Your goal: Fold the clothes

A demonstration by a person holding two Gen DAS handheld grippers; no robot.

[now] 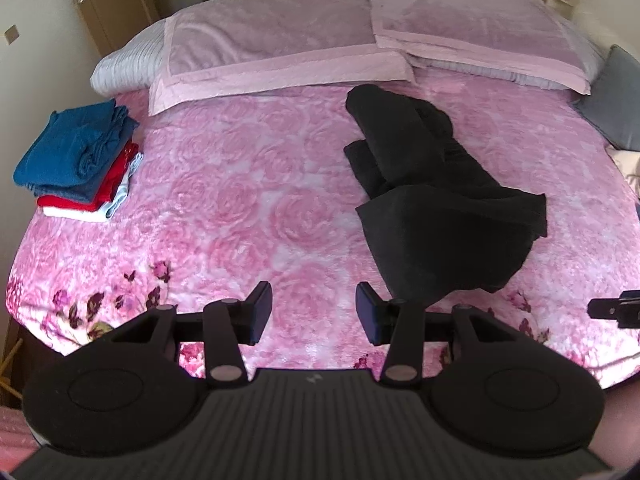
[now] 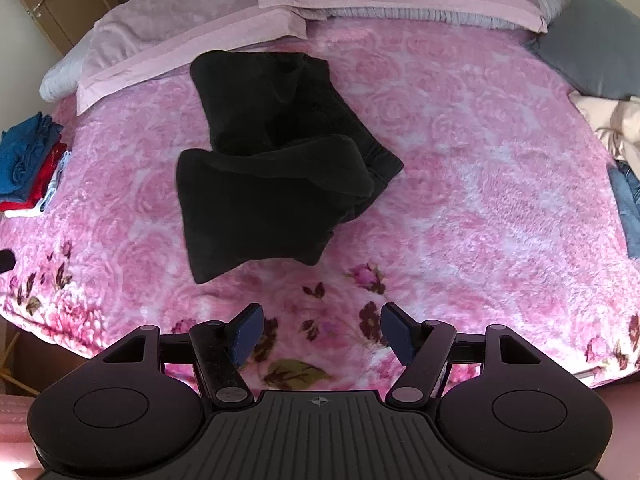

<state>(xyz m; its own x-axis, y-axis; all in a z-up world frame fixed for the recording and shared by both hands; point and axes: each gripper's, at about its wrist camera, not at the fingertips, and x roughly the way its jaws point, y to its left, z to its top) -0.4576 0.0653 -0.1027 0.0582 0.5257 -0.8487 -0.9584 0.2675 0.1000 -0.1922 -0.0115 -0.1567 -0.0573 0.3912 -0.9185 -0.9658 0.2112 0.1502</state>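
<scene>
A crumpled black garment [image 1: 436, 200] lies on the pink rose-patterned bedspread [image 1: 240, 208], right of centre in the left wrist view and left of centre in the right wrist view [image 2: 276, 160]. My left gripper [image 1: 314, 312] is open and empty, above the bed's near edge, just left of the garment's near corner. My right gripper [image 2: 322, 334] is open and empty, above the near edge, a little short of the garment. A tip of the right gripper shows at the left wrist view's right edge [image 1: 616, 308].
A stack of folded blue, red and white clothes [image 1: 80, 160] sits at the bed's left side. Pink pillows [image 1: 280, 48] line the head of the bed. A grey cushion [image 2: 592, 40] and a pile of beige and denim clothes [image 2: 624, 152] lie at the right. A wooden door [image 1: 92, 4] stands far left.
</scene>
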